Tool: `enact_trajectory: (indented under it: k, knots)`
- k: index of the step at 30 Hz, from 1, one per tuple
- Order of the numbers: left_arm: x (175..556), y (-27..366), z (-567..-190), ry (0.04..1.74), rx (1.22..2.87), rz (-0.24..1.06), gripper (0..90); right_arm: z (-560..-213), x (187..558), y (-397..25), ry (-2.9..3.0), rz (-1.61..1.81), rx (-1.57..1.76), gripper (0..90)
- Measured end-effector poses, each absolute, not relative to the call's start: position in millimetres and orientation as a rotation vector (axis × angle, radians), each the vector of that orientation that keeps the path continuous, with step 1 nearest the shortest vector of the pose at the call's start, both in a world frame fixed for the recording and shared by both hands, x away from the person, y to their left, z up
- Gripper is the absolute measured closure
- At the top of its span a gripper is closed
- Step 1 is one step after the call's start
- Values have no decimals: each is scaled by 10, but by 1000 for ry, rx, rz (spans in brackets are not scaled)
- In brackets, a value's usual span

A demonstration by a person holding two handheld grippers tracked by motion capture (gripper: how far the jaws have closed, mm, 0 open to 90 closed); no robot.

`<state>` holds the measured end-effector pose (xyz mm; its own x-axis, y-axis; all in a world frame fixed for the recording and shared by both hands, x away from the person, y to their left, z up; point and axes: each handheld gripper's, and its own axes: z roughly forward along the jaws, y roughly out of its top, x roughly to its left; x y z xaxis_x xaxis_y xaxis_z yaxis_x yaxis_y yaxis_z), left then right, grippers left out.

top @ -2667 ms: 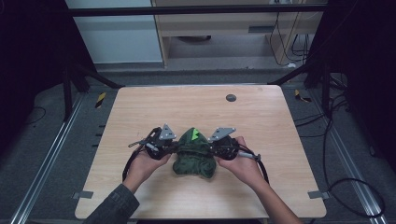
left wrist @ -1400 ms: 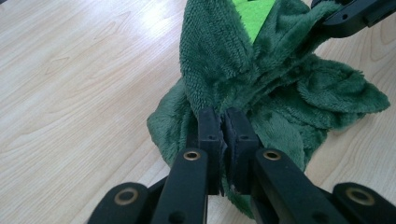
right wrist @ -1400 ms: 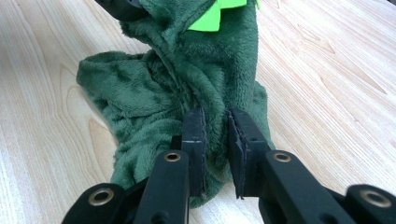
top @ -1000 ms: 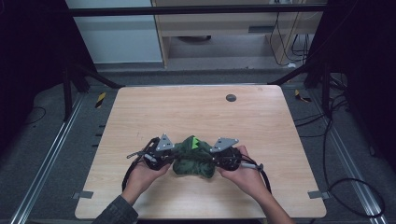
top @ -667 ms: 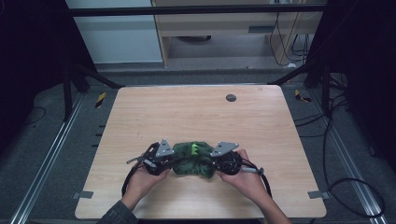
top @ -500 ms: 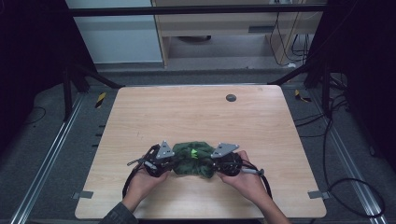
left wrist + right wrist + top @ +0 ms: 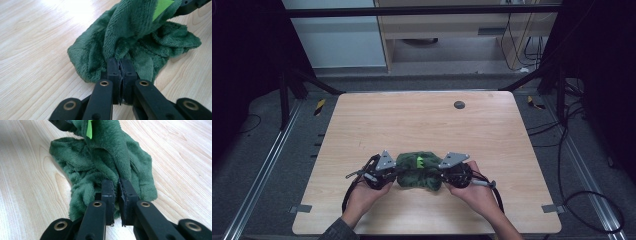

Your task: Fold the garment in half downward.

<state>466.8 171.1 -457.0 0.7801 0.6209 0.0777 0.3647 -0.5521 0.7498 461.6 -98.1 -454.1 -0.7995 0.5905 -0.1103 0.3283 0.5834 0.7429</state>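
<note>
Your left tongs (image 7: 119, 65) are pinched tight on one end of the green plush cloth (image 7: 418, 170), and your right tongs (image 7: 116, 187) are clamped on the other end with a fold of pile between the jaws. The cloth lies bunched on the bench (image 7: 422, 120) near its front edge — between your two hands, with a bright green tag (image 7: 419, 162) showing on top. A small dark disc (image 7: 459, 104) sits well apart, toward the far side.
</note>
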Motion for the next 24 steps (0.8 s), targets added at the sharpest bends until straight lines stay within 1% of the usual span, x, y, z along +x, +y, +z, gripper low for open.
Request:
enact_trajectory:
  k: [8,13,15,18,20,24]
  knots:
    - [4593,1704,-4697,727,2225,436,874,-4593,4534,-998,2472,1041,733,802]
    - [4559,1717,-4753,748,2213,458,772,-4667,4501,-994,2474,1027,738,736]
    - [4535,1745,-4765,756,2204,472,741,-4685,4485,-1006,2477,1026,746,725]
    - [4515,1770,-4782,766,2193,480,724,-4715,4461,-1030,2474,1029,762,714]
    - [4512,1780,-4796,777,2184,491,696,-4726,4451,-1051,2471,1026,763,701]
    - [4509,1790,-4807,783,2176,502,682,-4748,4449,-1076,2466,1029,782,671]
